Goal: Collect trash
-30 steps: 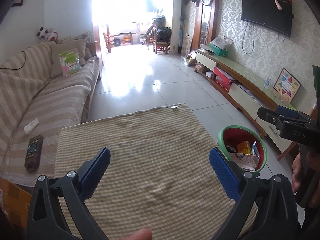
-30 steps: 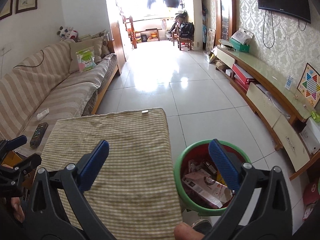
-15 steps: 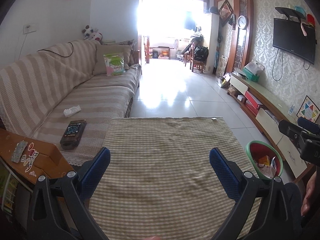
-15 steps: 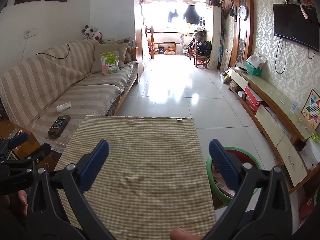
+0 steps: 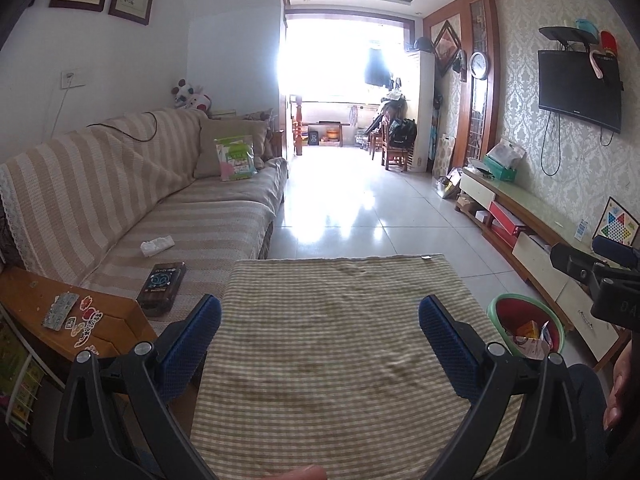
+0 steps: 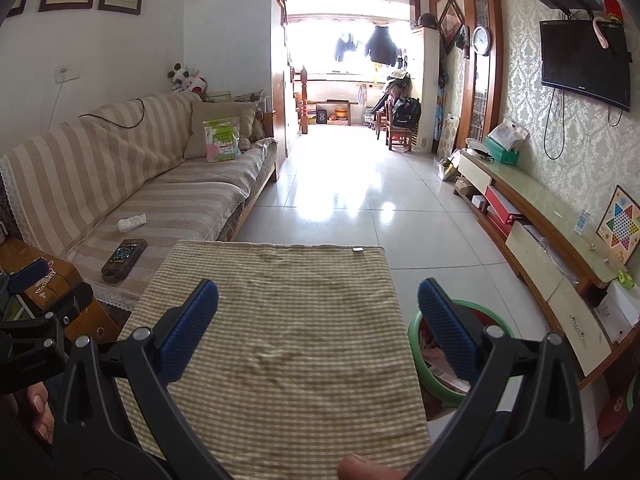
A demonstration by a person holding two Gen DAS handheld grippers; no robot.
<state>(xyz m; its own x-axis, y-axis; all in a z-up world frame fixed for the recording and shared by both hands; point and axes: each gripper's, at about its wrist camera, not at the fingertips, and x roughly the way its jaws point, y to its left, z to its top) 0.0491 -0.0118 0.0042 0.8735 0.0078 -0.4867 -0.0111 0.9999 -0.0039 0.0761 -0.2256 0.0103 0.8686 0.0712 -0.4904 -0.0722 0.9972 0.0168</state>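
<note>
Both grippers, left gripper [image 5: 319, 322] and right gripper [image 6: 318, 308], hover over the checked cloth [image 5: 340, 340] with fingers spread wide and nothing between them. The bin [image 5: 524, 322] stands on the floor just right of the table, already holding wrappers. Judged a search step: the crumpled tissue [image 5: 157, 245] on the sofa [image 5: 120, 200], far left, looks the likeliest next pickup, calling for a reach left.
</note>
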